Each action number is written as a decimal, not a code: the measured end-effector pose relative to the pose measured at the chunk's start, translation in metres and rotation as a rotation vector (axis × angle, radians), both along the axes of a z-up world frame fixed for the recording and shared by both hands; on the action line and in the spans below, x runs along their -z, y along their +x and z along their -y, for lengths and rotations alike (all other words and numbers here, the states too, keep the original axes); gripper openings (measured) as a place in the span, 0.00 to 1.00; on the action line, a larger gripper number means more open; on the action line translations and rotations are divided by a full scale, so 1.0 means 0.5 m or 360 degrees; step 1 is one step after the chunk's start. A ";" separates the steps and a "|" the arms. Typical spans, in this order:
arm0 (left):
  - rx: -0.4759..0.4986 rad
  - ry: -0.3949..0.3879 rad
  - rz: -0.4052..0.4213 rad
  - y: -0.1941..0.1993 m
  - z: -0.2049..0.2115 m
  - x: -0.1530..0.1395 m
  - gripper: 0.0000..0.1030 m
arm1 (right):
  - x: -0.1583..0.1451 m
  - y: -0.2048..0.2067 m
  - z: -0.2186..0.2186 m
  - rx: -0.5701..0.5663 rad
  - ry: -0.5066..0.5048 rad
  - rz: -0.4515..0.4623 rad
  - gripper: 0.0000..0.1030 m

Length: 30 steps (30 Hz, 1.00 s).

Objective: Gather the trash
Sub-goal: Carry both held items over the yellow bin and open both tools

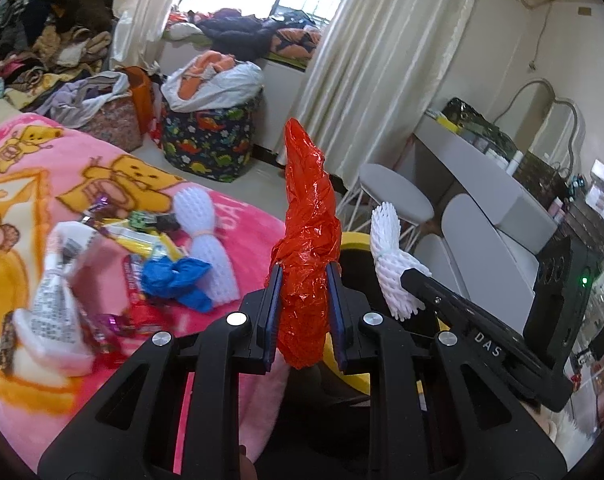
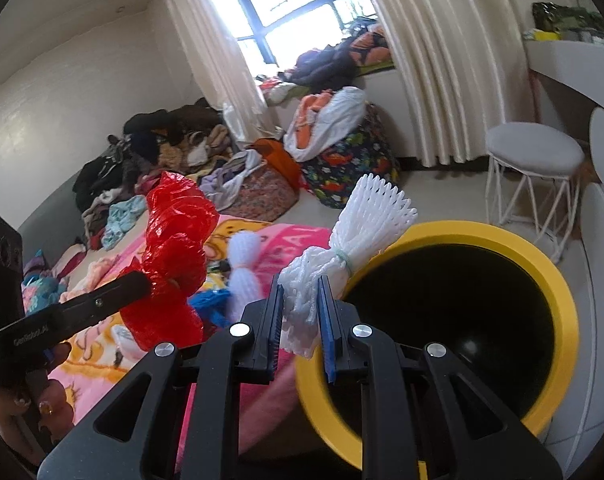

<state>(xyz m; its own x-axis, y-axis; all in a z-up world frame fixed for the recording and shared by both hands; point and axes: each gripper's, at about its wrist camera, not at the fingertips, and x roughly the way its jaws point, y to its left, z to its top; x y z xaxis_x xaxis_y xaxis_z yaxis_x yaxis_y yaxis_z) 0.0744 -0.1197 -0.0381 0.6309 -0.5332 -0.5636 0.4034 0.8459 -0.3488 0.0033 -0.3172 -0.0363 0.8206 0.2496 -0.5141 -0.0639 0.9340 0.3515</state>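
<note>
- Clothes are lying in heaps around this bedroom, with curtains hanging at a bright window and a pink blanket (image 1: 238,228) covering the bed.
- Trash is sitting scattered on that blanket: a second white foam net (image 1: 206,240), a crumpled blue bag (image 1: 178,280), a white printed packet (image 1: 58,292) and several snack wrappers (image 1: 142,232) near them.
- The left tool (image 1: 302,300) is pinching a crumpled red plastic bag (image 1: 307,240); its jaws are standing narrow, pressing on the bag's lower part while the rest is sticking up above them.
- The right tool (image 2: 300,312) is gripping a white foam net (image 2: 341,248) in the same way, jaws narrow, with the net's fanned end pointing up over the bin's rim.
- A yellow-rimmed bin (image 2: 557,292) with a dark inside is standing on the floor just beside the bed, right in front of the right tool.
- Judging by this, the job is only partly along: two pieces are being carried and neither is in the bin yet.
- Nothing can be made out inside the bin, as its inside is too dark to read.
- Most of the pile on the blanket is waiting to be collected.
</note>
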 end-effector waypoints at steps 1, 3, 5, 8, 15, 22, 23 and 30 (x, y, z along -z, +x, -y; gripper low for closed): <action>0.0010 0.0001 -0.0005 0.000 0.007 0.002 0.15 | 0.003 -0.001 0.007 0.0015 0.0003 -0.0013 0.16; 0.0037 0.0008 -0.0019 0.006 0.027 0.009 0.15 | 0.009 0.000 0.024 0.0046 0.0011 -0.0045 0.16; 0.0065 0.0013 -0.0036 0.012 0.045 0.016 0.15 | 0.014 0.004 0.038 0.0078 0.0022 -0.0073 0.16; 0.0106 0.0018 -0.0064 0.023 0.071 0.029 0.15 | 0.022 0.002 0.058 0.0120 0.0031 -0.0110 0.16; 0.0213 0.0060 -0.0125 0.054 0.141 0.061 0.15 | 0.047 0.001 0.105 0.0207 0.0070 -0.0195 0.16; 0.0266 0.0111 -0.0168 0.078 0.186 0.094 0.18 | 0.072 -0.003 0.136 0.0278 0.0108 -0.0268 0.19; 0.0261 0.0112 -0.0173 0.080 0.189 0.097 0.23 | 0.076 -0.003 0.139 0.0287 0.0114 -0.0282 0.21; 0.0235 0.0109 -0.0169 0.085 0.178 0.106 0.55 | 0.079 -0.002 0.150 0.0337 0.0116 -0.0295 0.38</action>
<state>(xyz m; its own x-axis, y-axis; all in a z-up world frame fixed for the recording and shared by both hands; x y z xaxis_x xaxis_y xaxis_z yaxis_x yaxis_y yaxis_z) 0.1171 -0.2086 -0.0912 0.4837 -0.5736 -0.6610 0.4891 0.8035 -0.3394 0.0022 -0.3920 -0.0759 0.7523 0.1246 -0.6469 0.2011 0.8917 0.4055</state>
